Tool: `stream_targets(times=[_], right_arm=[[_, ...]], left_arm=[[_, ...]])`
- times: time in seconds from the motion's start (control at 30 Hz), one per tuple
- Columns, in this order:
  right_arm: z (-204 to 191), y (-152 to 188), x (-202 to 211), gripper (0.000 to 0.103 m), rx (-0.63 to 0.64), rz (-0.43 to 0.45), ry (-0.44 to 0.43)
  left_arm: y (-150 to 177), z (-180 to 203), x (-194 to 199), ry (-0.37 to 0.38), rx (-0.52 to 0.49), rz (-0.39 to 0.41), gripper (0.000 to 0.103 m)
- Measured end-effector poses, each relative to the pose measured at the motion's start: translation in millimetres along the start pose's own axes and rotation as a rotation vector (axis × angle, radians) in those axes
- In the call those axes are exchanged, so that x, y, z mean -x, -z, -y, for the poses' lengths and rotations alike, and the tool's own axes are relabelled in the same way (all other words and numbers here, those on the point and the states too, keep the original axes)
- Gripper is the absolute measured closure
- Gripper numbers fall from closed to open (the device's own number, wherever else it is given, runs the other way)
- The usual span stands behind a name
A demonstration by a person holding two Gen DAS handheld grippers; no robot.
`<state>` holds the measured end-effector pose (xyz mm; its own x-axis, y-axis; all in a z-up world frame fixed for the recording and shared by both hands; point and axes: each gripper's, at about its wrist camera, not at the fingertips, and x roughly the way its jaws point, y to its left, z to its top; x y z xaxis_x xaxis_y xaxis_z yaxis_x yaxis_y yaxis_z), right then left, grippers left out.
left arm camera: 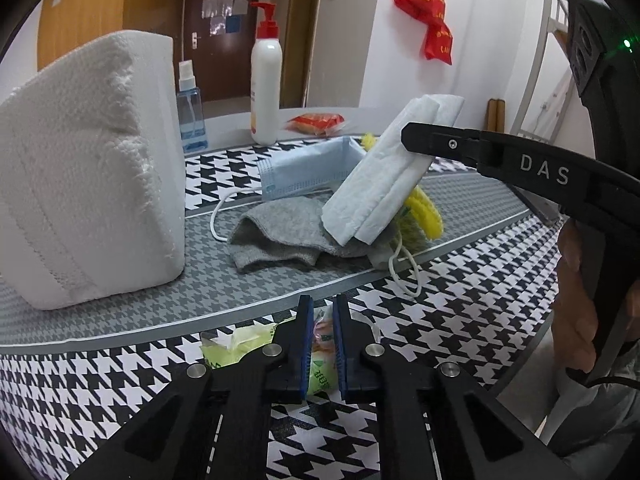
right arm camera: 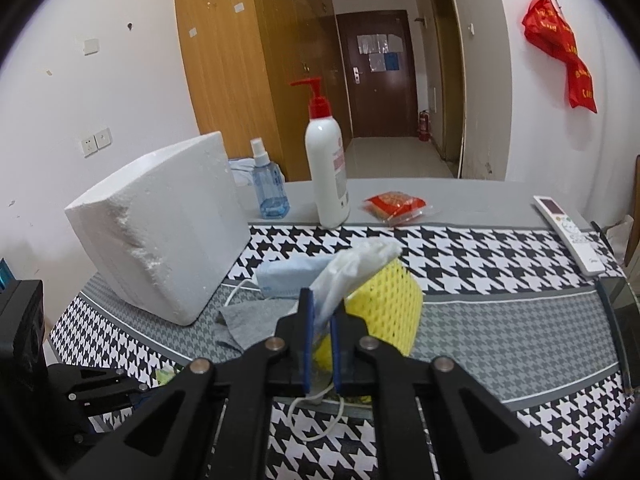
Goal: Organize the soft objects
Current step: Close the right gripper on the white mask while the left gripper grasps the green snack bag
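Left gripper (left arm camera: 322,344) clenched on a crinkly green-yellow plastic packet (left arm camera: 236,346) lying on the near edge of the mat; packet mostly hidden behind the fingers, print unreadable. Right gripper (right arm camera: 320,340) grasping a folded white mask (left arm camera: 384,172), quilted, flat, raised tilted above the pile. Under it: grey knit cloth (left arm camera: 276,236), soft and rumpled; pleated blue mask (left arm camera: 308,172) with white ear loop; yellow mesh sponge (right arm camera: 388,308), blocky, partly covered. Big white foam block (left arm camera: 88,168), grainy, chipped edge, stands left. Houndstooth mat (left arm camera: 460,320) on a grey table (right arm camera: 460,196). Behind: white pump bottle (right arm camera: 326,168) with red top, blue spray bottle (right arm camera: 268,188), red snack packet (right arm camera: 396,204), remote (right arm camera: 568,232). Wooden wardrobe, dark door, red bag on wall hook.
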<state>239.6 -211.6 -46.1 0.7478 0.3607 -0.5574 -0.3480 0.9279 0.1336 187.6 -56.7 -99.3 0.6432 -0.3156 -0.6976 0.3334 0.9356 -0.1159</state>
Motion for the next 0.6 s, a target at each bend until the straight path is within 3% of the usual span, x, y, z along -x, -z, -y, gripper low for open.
stream_targets(times=[0.6], right_arm=[[-15.0, -4.7, 39.2, 0.095, 0.036, 0.082, -0.002]], left_arm=[[-1.1, 0.2, 42.4, -0.037, -0.011, 0.107, 0.098]])
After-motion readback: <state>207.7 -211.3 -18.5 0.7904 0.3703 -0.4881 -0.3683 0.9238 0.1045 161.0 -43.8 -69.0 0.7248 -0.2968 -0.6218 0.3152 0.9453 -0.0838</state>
